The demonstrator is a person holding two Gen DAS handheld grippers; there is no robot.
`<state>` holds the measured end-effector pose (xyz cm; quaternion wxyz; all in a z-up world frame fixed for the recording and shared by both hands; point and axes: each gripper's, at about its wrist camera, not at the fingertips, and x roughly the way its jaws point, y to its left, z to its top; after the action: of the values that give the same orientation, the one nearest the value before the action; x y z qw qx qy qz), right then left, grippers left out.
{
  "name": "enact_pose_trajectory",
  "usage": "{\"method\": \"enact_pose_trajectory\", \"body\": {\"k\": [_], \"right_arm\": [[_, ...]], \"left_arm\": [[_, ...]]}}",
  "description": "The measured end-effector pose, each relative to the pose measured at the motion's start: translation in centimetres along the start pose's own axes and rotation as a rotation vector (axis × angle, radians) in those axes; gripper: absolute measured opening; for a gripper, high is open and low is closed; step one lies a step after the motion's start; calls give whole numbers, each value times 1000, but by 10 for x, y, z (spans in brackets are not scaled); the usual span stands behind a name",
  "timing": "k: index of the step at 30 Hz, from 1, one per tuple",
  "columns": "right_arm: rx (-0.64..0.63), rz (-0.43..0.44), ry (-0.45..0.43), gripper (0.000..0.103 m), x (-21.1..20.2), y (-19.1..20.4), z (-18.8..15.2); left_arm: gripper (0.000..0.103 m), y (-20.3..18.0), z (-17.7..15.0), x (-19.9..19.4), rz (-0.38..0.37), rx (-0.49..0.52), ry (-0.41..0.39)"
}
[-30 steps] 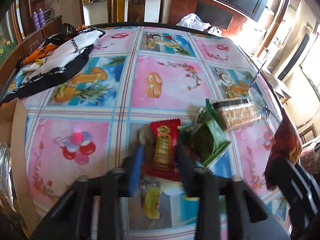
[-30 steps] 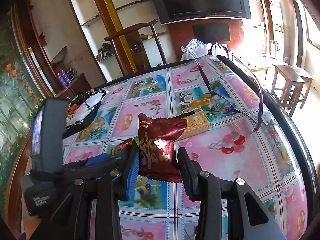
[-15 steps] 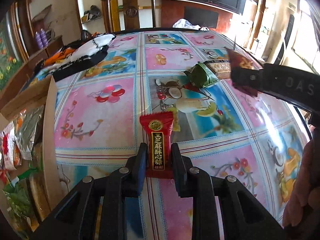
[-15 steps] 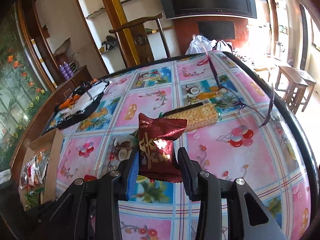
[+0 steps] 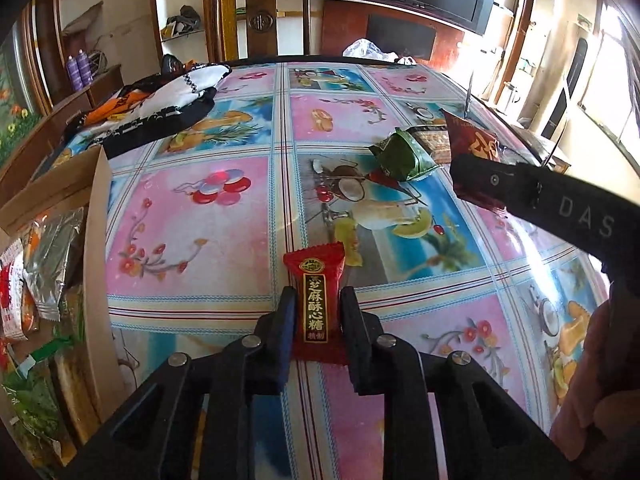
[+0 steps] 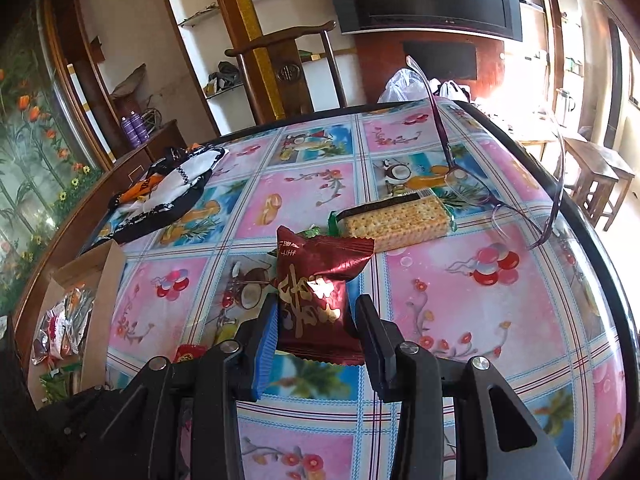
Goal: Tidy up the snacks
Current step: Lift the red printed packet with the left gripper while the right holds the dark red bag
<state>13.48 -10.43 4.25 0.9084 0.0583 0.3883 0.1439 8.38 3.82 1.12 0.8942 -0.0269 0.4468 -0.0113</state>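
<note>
Since a second ago you've lifted the red candy bar toward the cardboard box; your left gripper pinches it narrowly, lengthwise pointing away. Right gripper clamps the maroon packet upright above the table.

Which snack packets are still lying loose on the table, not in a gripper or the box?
Two: the green packet and the clear cracker pack beside it. The red and maroon ones are held.

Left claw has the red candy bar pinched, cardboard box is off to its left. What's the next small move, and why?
Probably carry the red candy bar leftward over the cardboard box flap and let go there. The left claw is shut on the bar, the open box already holds other snack packets, and the right claw is busy gripping the maroon packet.
</note>
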Motion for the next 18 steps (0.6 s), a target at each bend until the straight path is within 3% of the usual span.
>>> {"method": "enact_pose_trajectory", "body": {"k": [12,18], "right_arm": [[1,8,-5,41,-4,2,-1],[0,12,-4,41,-3,3,0]], "left_arm": [[18,1,3,-7,-27,-8,-5],[18,-1,2,1,-3,6,10]]}}
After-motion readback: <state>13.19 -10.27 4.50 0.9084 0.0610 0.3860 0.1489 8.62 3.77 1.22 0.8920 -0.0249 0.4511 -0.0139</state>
